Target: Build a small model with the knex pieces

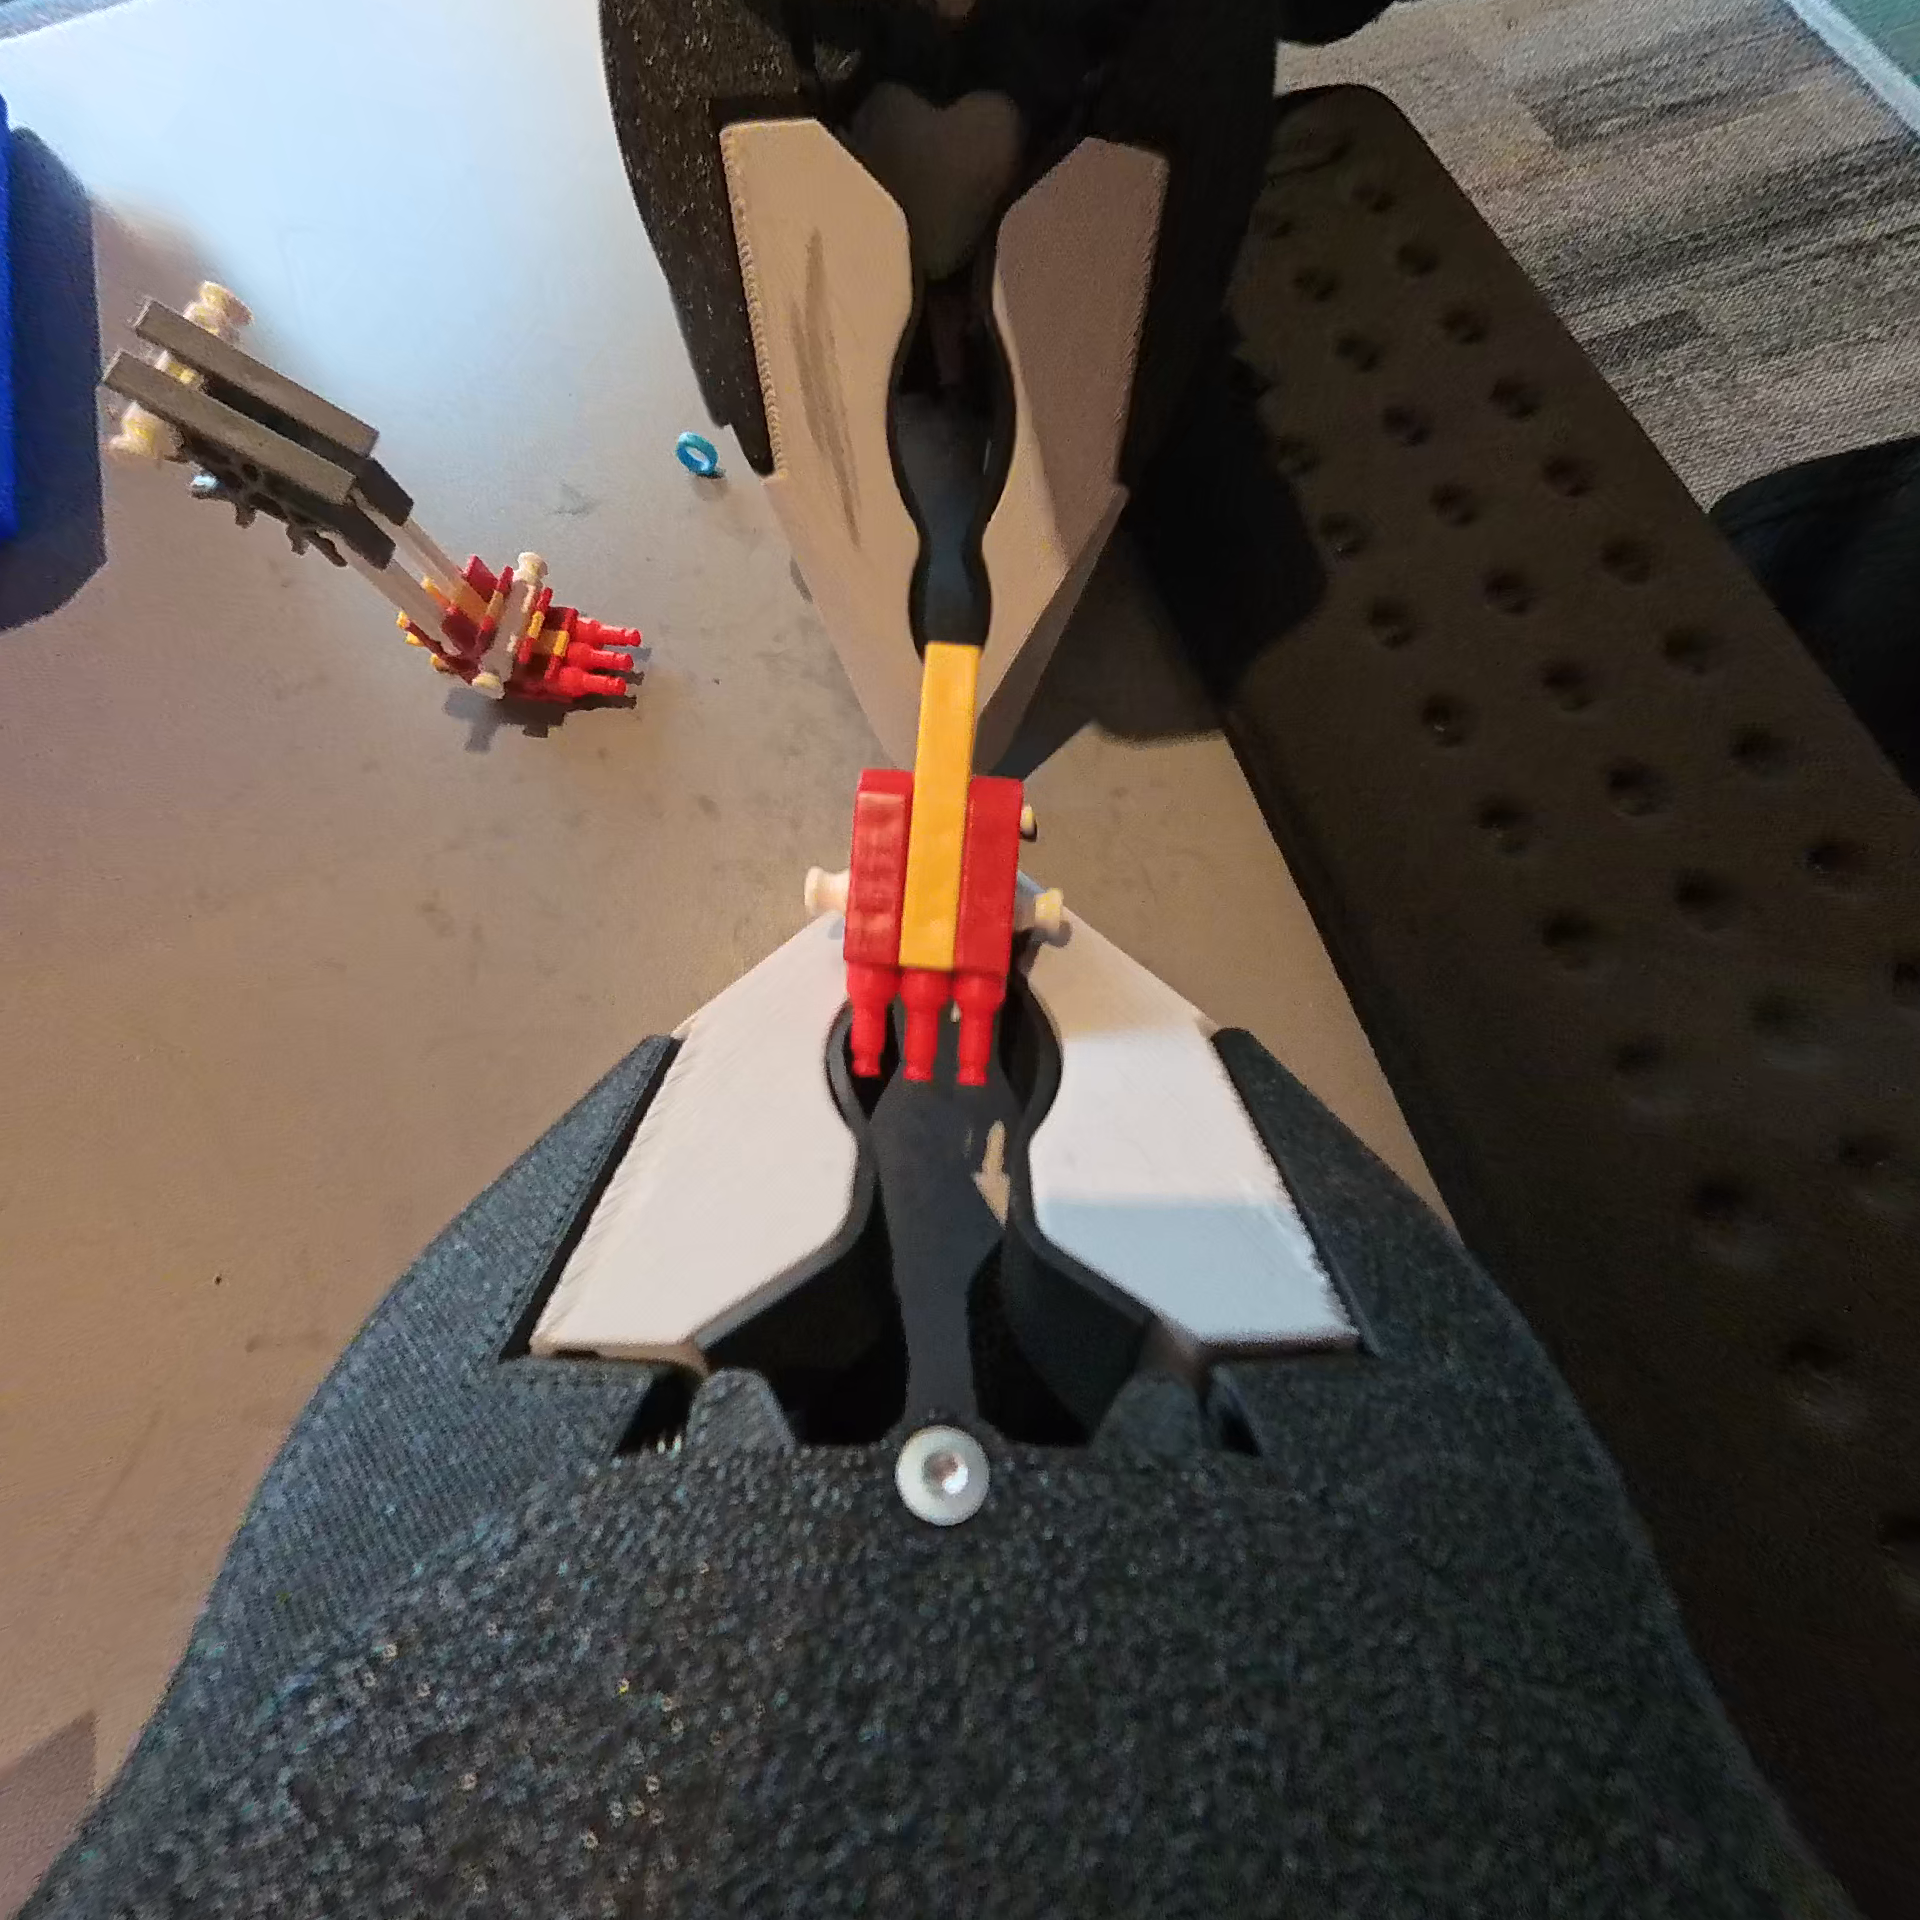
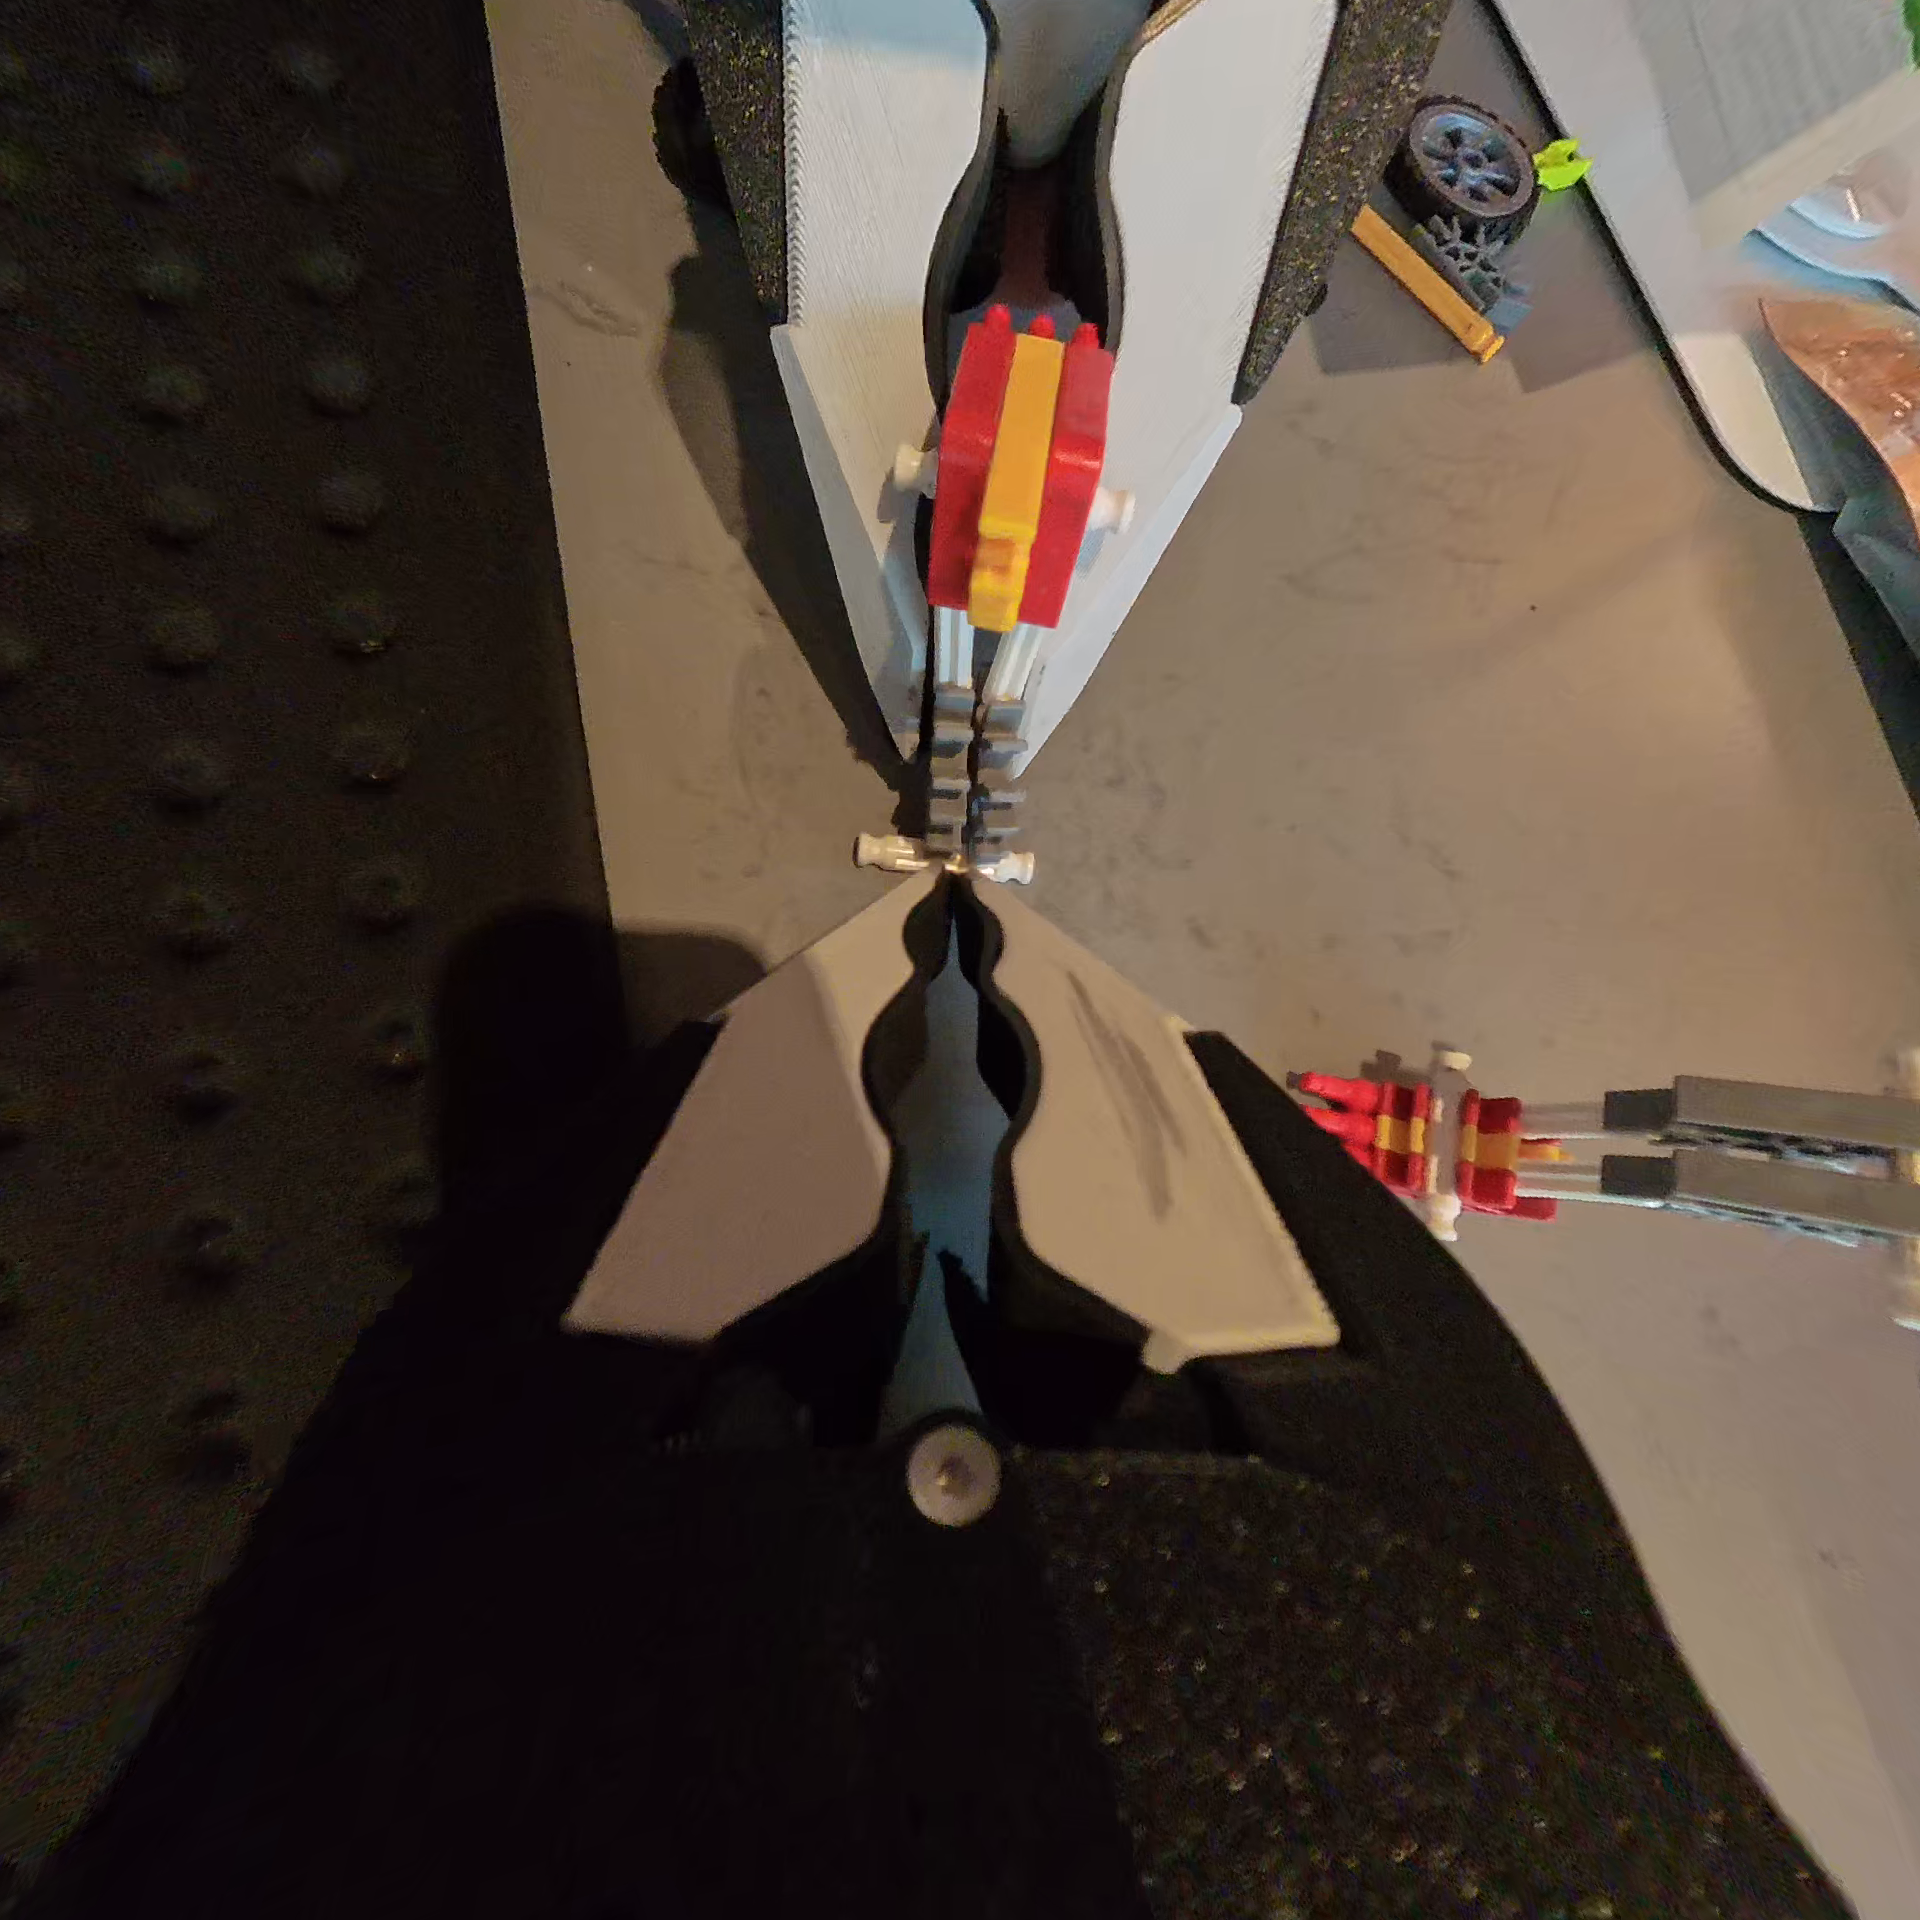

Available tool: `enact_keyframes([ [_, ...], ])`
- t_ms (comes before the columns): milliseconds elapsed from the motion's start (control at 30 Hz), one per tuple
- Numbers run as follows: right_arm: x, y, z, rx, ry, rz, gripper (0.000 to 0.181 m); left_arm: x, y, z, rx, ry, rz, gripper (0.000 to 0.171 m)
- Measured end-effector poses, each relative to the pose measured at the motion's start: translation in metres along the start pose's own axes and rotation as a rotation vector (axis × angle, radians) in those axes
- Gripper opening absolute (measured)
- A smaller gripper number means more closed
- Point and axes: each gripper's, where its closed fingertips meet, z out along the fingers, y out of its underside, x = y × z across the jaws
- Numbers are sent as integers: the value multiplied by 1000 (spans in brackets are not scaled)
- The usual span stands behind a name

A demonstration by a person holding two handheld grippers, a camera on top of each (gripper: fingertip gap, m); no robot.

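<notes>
A small brick assembly (image 1: 935,883), a red and yellow block with red pins, white cross pins and grey toothed bars (image 2: 971,790), hangs above the table between my two grippers, which face each other. My left gripper (image 1: 940,930) is shut on the red block end, whose red pins point back between its white fingers. It also shows at the top of the right wrist view (image 2: 961,764). My right gripper (image 2: 951,883) is shut on the far grey end, by a white cross pin. It shows at the top of the left wrist view (image 1: 951,727).
A second, similar assembly (image 1: 520,634) with long grey beams (image 1: 260,436) lies on the table; it also shows in the right wrist view (image 2: 1434,1143). A black dimpled mat (image 1: 1558,727) runs alongside. A blue ring (image 1: 698,454), a wheel (image 2: 1470,171) and a tan beam (image 2: 1429,281) lie loose. My left and right fingertips are right by each other.
</notes>
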Motion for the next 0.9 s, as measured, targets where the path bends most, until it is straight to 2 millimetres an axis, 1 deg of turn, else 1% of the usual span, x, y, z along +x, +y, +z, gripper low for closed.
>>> enact_keyframes([
  [300,0,-1,1,5,-19,-27,0,0,-3,1,16,11,-17,10],
  [433,0,-1,1,5,-12,-37,0,0,-3,2,14,-7,3,11],
  [567,0,0,0,-2,28,-60,0,0,-3,2,6,-21,19,11],
  [733,0,1,-2,-5,66,-37,0,0,-2,3,-3,-39,37,12],
  [800,2,1,-5,2,69,-8,14,-1,-2,3,-3,-39,39,12],
  [900,2,3,-8,3,41,32,20,-1,-2,4,-4,-34,37,12],
])
